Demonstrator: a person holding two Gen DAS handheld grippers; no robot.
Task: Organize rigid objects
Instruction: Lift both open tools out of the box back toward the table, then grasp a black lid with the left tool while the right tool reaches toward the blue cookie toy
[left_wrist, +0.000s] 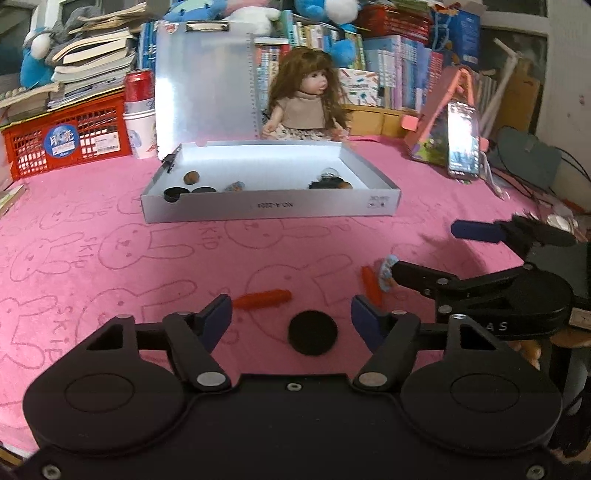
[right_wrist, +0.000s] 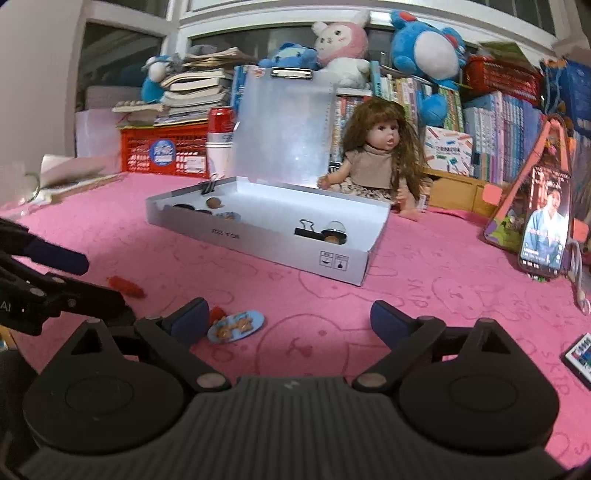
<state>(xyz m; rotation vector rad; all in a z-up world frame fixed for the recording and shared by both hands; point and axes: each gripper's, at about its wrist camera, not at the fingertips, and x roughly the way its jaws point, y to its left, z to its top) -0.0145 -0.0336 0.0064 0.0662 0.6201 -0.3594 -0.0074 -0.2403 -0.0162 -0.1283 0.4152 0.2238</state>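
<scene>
- Left wrist view: left tool (left_wrist: 291, 314) spread wide, holding nothing, low over the pink counter (left_wrist: 110, 229). A black disc (left_wrist: 312, 332) lies between its fingers, untouched.
- Just past the fingertips: an orange stick (left_wrist: 263, 298); a second orange stick (left_wrist: 370, 286) to the right, beside a small blue oval badge (left_wrist: 386, 271).
- Right wrist view: right tool (right_wrist: 288, 315) also wide and empty; the badge (right_wrist: 236, 325) sits just inside its left finger.
- Farther back: a white box (left_wrist: 258, 211), lid up, already holds discs, clips and small round pieces.
- Judgement: pick-up step, partway through; loose items remain on the counter.
- Next move calls for closing the left tool squarely on the thin disc, then carrying it over the box wall.
</scene>
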